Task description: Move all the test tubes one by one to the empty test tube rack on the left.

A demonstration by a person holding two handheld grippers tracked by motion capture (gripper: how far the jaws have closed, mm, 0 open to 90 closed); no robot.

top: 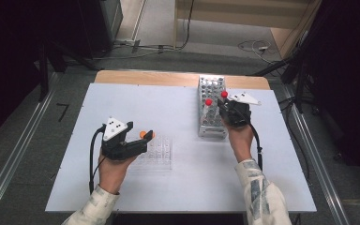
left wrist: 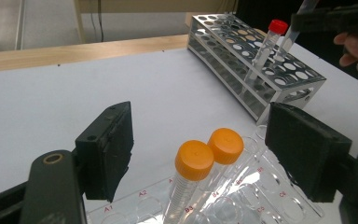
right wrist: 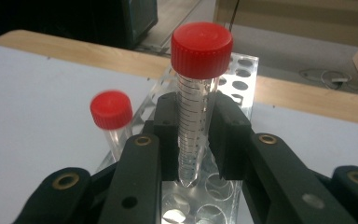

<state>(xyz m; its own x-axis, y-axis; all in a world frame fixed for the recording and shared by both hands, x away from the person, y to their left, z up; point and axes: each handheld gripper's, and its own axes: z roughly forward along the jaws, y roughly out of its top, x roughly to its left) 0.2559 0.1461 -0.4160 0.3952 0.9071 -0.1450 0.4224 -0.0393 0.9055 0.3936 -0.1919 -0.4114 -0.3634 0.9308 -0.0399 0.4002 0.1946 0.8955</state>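
On the right side of the table, the right gripper (right wrist: 193,144) has its jaws pressed tight on a red-capped tube (right wrist: 196,98), lifted so that its pointed tip hangs just above the holes of the metal rack (top: 212,105). A second red-capped tube (right wrist: 112,119) stands slightly tilted in a hole of the same rack, just to the left of the held one in the right gripper view.

Nearer and to the left, the left gripper (left wrist: 198,154) hangs with its jaws wide apart and nothing held. Two orange-capped tubes (left wrist: 207,154) lean side by side between the pads, touching neither, in the clear plastic rack (left wrist: 242,200).

The risk lies mostly with the held tube: the pads grip its smooth, round wall below the cap, so a quick swing could let it slide or tip in the jaws. Its tip is close to the metal rack, so a sideways move made too low could catch a hole's edge or knock the neighbouring tube. On the left, closing off-centre would probably push the leaning pair over.
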